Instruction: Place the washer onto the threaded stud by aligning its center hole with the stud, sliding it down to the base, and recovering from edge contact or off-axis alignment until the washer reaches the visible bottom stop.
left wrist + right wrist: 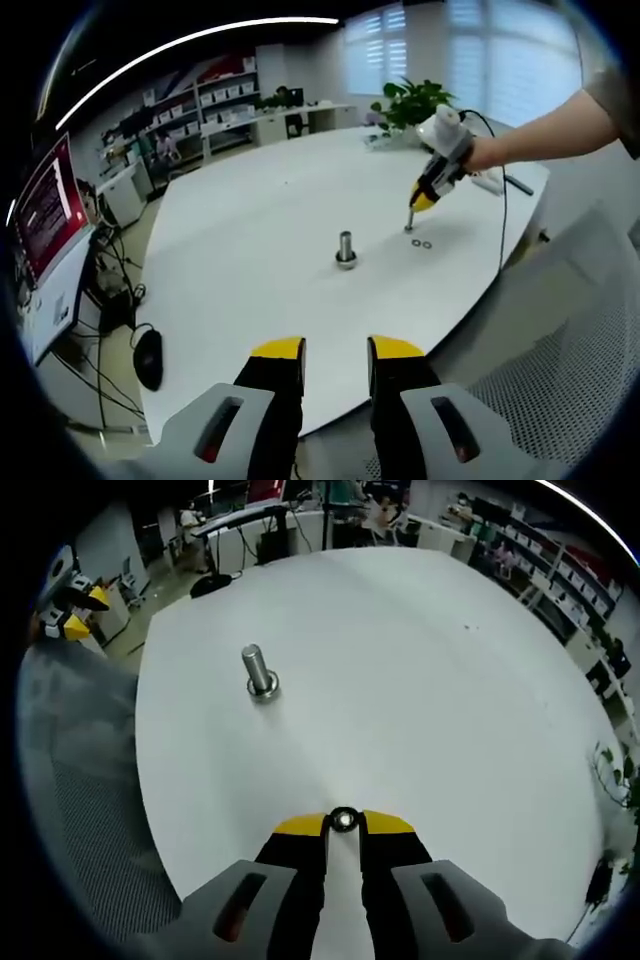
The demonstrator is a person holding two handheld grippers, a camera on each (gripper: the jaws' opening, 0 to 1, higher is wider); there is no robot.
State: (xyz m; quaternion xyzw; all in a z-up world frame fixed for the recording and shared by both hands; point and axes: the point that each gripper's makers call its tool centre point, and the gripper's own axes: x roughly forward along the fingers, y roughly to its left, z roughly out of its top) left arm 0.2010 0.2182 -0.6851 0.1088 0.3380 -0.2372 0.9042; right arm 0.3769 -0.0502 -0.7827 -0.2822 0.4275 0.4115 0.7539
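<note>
The stud (259,672) stands upright on the table (420,660). The right gripper (344,822) clamps a washer (344,820); the left gripper (335,350) gapes empty. The left gripper view shows two spare washers (423,243) far right.

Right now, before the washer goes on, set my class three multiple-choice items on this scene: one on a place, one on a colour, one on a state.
1. Where does the stud stand?
A on the table
B on a chair
C on the floor

2. What colour are the jaw tips?
A red
B yellow
C green

3. What state is the right gripper in?
A wide open
B shut on a washer
C shut on the stud

Answers:
1 A: the stud stands upright on the white table.
2 B: the tips are yellow in both views.
3 B: the washer sits pinched between the right gripper's tips, while the left gripper is open.
</note>
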